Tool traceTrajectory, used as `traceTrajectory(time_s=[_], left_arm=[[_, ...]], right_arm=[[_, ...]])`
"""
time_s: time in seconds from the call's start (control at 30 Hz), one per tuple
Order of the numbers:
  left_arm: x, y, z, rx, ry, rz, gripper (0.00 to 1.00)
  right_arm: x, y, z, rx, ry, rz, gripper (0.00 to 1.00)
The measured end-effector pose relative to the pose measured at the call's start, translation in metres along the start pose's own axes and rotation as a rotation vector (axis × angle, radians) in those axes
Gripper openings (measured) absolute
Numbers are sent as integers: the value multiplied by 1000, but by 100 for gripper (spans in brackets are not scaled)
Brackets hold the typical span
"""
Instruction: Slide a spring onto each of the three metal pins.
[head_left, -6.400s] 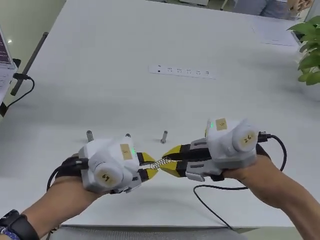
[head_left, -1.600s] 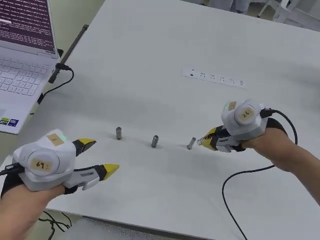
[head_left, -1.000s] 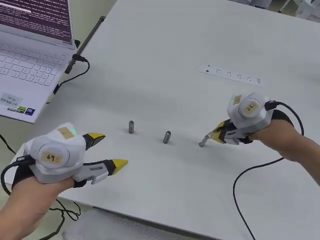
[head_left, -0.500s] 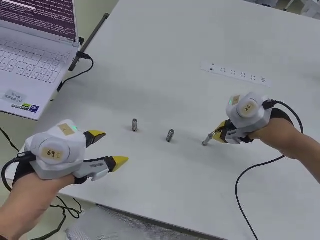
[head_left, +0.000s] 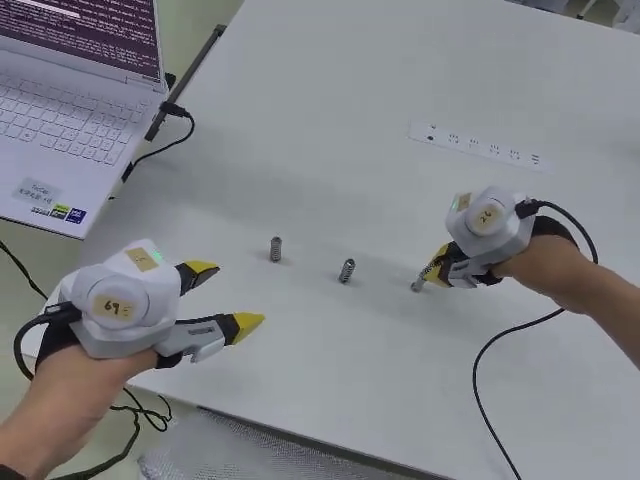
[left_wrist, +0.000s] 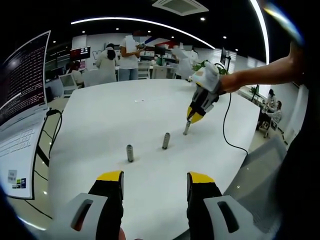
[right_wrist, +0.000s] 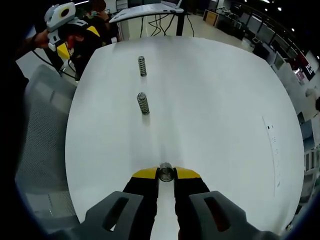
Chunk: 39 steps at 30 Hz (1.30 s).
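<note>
The spring (right_wrist: 166, 172), judged light, pliant and easily crushed, is clamped by its sides in the right gripper (head_left: 436, 272) at the third pin (left_wrist: 186, 129), while the left gripper (head_left: 224, 295) is held apart, empty.

To my left an open laptop (head_left: 70, 90) has a black cable (head_left: 172, 128) plugged in; a power strip (head_left: 478, 146) lies on the white table (head_left: 330, 80).

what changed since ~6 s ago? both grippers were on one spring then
The left gripper let go of the spring and pulled back to the left, jaws open. The right gripper kept the spring and carried it to the rightmost pin. Unchanged over the last 1.6 s: the left pin and middle pin each wear a spring.
</note>
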<state>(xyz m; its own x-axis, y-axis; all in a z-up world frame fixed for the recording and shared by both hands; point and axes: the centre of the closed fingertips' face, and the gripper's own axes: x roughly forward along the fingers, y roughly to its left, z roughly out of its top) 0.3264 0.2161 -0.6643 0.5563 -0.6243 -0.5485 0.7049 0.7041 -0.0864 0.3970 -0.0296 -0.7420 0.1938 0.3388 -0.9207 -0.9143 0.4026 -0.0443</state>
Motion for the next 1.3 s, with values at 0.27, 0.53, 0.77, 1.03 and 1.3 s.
traceTrajectory(time_s=[0.27,0.53,0.77,1.03,1.3], left_arm=[[-1,3,-3,-6,5,6,46],[-2,4,-2,-1,10,7,46],[-1,6,0,8,11,6,46],[-1,4,4,20,6,2,46],[-2,-1,7,24,-4,2,46]], right_arm=[[14,0,-2,-1,13,8,9],[25,2,-6,-10,29,15,9],[26,4,-8,1,34,12,11],[12,1,-13,19,26,-19,15],[-9,9,-27,78,-5,-67,19]])
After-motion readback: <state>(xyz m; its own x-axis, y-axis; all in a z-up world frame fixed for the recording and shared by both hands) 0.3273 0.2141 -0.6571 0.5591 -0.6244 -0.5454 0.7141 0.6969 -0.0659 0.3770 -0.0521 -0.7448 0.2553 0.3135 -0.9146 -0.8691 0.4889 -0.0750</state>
